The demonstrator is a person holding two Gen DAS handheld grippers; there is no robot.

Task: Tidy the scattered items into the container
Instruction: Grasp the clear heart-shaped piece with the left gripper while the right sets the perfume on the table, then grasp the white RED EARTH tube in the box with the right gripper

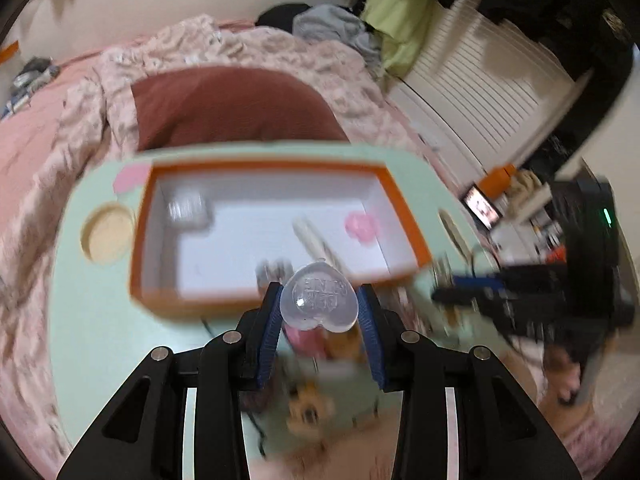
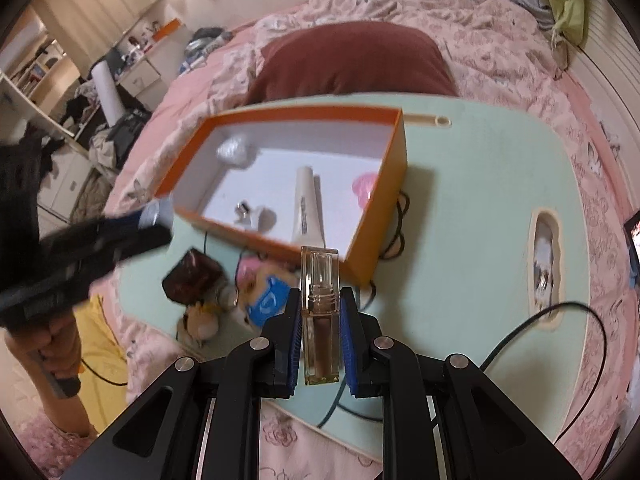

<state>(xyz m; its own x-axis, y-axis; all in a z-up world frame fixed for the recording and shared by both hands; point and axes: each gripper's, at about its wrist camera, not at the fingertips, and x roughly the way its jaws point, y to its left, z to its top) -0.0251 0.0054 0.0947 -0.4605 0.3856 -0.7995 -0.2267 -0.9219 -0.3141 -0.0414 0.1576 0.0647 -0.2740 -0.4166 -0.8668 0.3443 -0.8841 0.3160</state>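
Bedroom setting: a pale green lap tray [image 2: 480,184] rests on a bed with a pink floral quilt [image 2: 500,40] and a maroon cushion [image 2: 352,60] behind it. On the tray's far left portion stands an orange-walled, white-lined cardboard box [image 2: 384,208]. Inside it lie a white tube [image 2: 307,204] near the middle, a pink round item [image 2: 365,187] against the right wall, a crumpled silvery packet [image 2: 234,151] in the far left corner, and a small metallic piece [image 2: 243,211] by the near wall.

Left gripper [image 1: 320,300] is clamped on a clear heart-shaped plastic case [image 1: 318,300], held above the box's near wall; this view is motion-blurred.

Right gripper [image 2: 320,320] is clenched on a clear rectangular glass bottle with amber contents [image 2: 320,320], held upright above the tray's near edge, just short of the box's near right corner.

Outside the box, along the tray's near left edge, sit a dark red faceted item [image 2: 192,280] and small plush toys [image 2: 256,296]. A black cable [image 2: 560,320] crosses the tray's right side.
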